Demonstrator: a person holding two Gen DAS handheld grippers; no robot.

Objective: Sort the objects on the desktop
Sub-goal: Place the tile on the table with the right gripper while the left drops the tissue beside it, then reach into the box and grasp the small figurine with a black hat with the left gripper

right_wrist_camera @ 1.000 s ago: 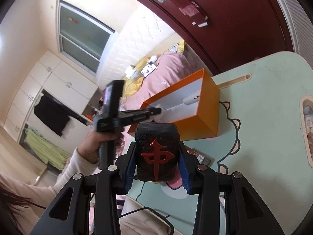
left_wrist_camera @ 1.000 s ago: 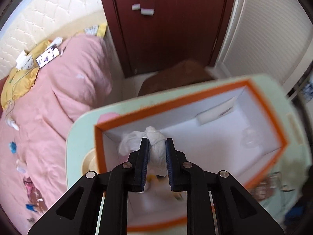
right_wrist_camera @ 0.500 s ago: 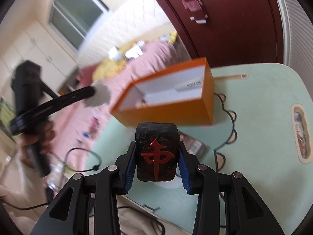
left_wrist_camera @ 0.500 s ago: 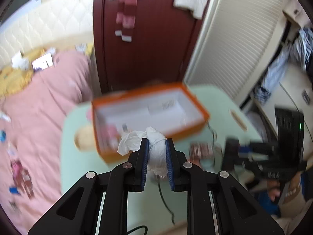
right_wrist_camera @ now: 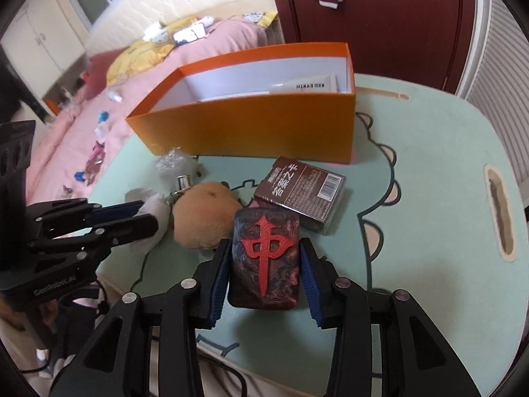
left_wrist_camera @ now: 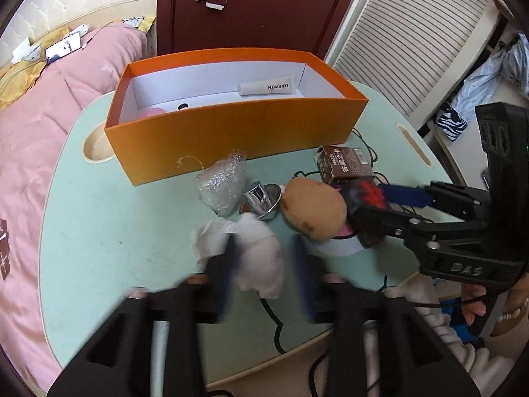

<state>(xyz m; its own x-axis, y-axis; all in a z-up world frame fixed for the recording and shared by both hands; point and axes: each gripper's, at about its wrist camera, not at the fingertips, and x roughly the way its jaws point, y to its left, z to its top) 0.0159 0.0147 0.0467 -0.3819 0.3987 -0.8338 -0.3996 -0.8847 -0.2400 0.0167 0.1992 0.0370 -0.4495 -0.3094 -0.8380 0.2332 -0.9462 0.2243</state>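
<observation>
Desktop clutter sits gathered on a pale mint-green tabletop (left_wrist_camera: 109, 231) printed with a cartoon outline, with a round cup recess at its left edge and a slot near its right edge. Beyond the table lie a pink quilted bed (left_wrist_camera: 49, 106), a dark red wooden door (left_wrist_camera: 251, 10) and a white slatted panel (left_wrist_camera: 410, 43).

An open orange cardboard box with a white lining (left_wrist_camera: 238, 132) stands at the far side of the table. Inside it a white squeeze tube with printed lettering (left_wrist_camera: 266, 88) rests against the back wall; something pink and something dark show low at the left end, too hidden to identify.

In front of the box lie a crumpled clear plastic wrapper (left_wrist_camera: 222, 182), a shiny metal piece (left_wrist_camera: 259, 198), a tan plush toy (left_wrist_camera: 314, 208) resting on a white round container with a pink top (left_wrist_camera: 340, 243), and a brown printed carton (right_wrist_camera: 301, 193) lying flat.

The left gripper (left_wrist_camera: 264, 264) has its fingers spread apart, blurred, with a crumpled white tissue wad (left_wrist_camera: 258, 254) between them; whether either pad touches it cannot be told. The right gripper (right_wrist_camera: 264, 274) frames a large black block bearing a red carved character (right_wrist_camera: 264, 258); narrow gaps show on both sides between block and blue pads, and the block sits low at the table's near edge, beside the plush toy.
</observation>
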